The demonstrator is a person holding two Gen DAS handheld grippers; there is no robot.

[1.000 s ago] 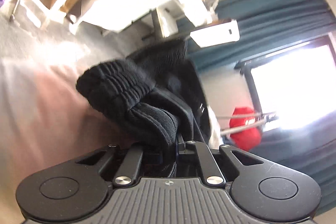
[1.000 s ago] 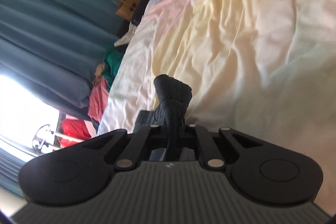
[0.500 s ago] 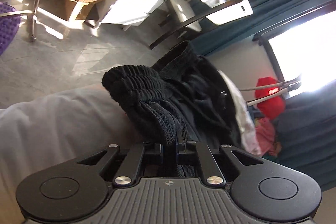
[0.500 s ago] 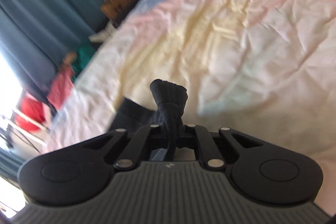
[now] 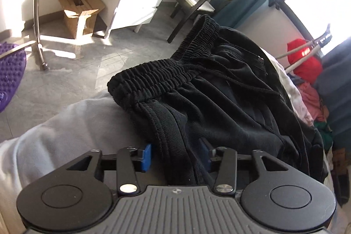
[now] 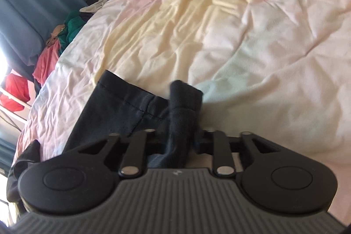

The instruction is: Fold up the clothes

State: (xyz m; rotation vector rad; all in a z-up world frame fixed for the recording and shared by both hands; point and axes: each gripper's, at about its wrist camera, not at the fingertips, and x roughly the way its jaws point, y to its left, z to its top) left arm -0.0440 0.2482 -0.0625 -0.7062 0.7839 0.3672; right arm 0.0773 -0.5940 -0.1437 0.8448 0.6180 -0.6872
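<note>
The left gripper [image 5: 176,154] has just been opening, its blue pads spread with the black pants [image 5: 215,106] lying slack between them, waistband ahead on the bed [image 5: 65,135]. The right gripper [image 6: 175,142] has also just been opening around a leg cuff. Pants laid down; folding seemingly remains.

A bed [image 6: 252,21] covered in a wrinkled pastel sheet is carrying a pair of black trousers [image 5: 219,102], which are lying near its edge, elastic waistband [image 5: 158,78] bunching at the bed's corner
</note>
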